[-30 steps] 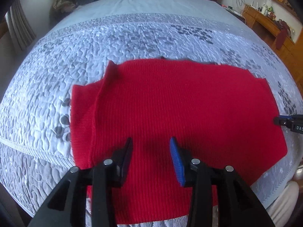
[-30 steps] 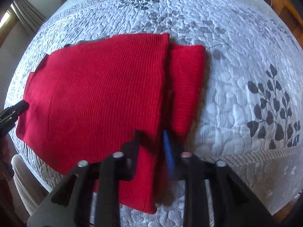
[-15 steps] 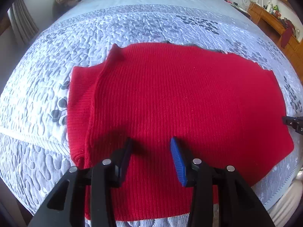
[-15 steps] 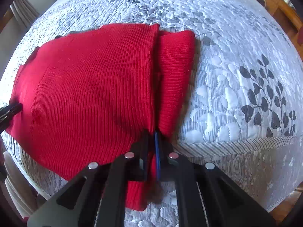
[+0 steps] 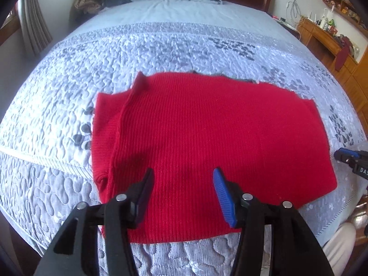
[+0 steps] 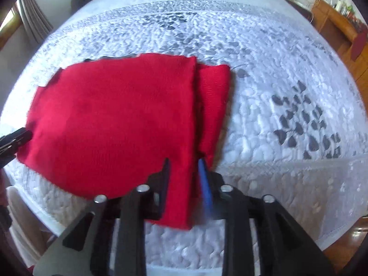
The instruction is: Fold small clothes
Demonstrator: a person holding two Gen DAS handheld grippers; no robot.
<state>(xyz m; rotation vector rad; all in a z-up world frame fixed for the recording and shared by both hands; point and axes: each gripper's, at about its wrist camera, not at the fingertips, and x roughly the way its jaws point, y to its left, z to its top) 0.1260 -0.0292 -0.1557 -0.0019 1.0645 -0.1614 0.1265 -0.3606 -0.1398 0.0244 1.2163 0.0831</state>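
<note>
**Right claw opens again over the fold edge**

Since half a second ago the right gripper (image 6: 182, 174) goes from nearly closed on the fold edge to partly open, and the left gripper (image 5: 181, 184) pulls back a little from the cloth. Now the right jaws stand a small way apart, with the edge of the top layer between them, and they hold nothing firmly. The left jaws are wide apart and empty, above the near part of the red knit sweater (image 5: 207, 138). This sweater lies folded near the front edge of the bed (image 5: 46, 195), with a narrower layer showing at each side. If the right jaws close now, they may catch only the top layer. Then the fold opens, or the knit slides off the front edge.
</note>
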